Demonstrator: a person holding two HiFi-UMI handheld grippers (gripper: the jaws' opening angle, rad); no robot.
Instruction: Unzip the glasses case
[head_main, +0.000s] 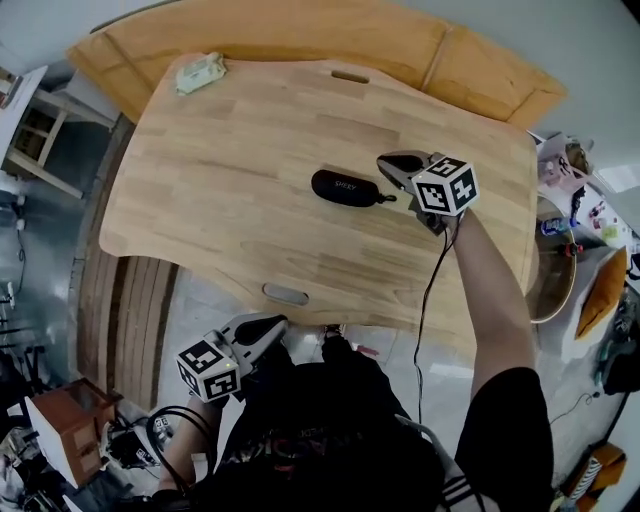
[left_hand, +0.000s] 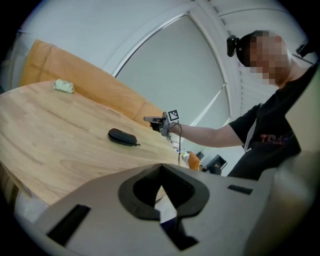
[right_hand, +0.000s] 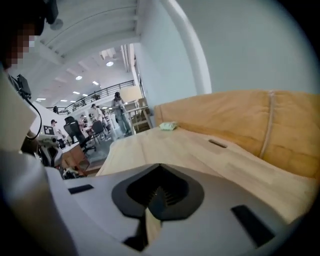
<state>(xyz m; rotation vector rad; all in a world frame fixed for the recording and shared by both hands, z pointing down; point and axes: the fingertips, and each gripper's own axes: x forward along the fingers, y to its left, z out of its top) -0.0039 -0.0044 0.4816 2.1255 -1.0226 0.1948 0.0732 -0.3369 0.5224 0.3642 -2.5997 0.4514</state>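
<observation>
My left gripper (head_main: 272, 328) hangs off the 6 o'clock edge of the wooden worktop (head_main: 230, 170), low over my lap. In the left gripper view its jaws (left_hand: 161, 184) are pressed together with nothing between them. My right gripper (head_main: 392, 170) is out over the worktop at about 3 o'clock from its middle, carried on my outstretched arm. In the right gripper view those jaws (right_hand: 159, 189) are also closed tip to tip and empty, with only bare wood beyond them. The black glasses case (head_main: 347, 187) lies flat near the middle of the worktop, its long axis running from 9 to 3 o'clock. Its small zip pull (head_main: 388, 198) sticks out at the 3 o'clock end. My right jaws sit just beside that end, at about 2 o'clock from the pull. From the left gripper view the right gripper (left_hand: 160, 121) is raised clear of the wood, just past the case (left_hand: 122, 136), and not touching it. I cannot tell whether the zip is closed or how far it has run. A pale green packet (head_main: 200, 72) rests near the 11 o'clock corner of the worktop, well apart from the case. A tan panel (head_main: 300, 35) curves behind the worktop at 12 o'clock.
</observation>
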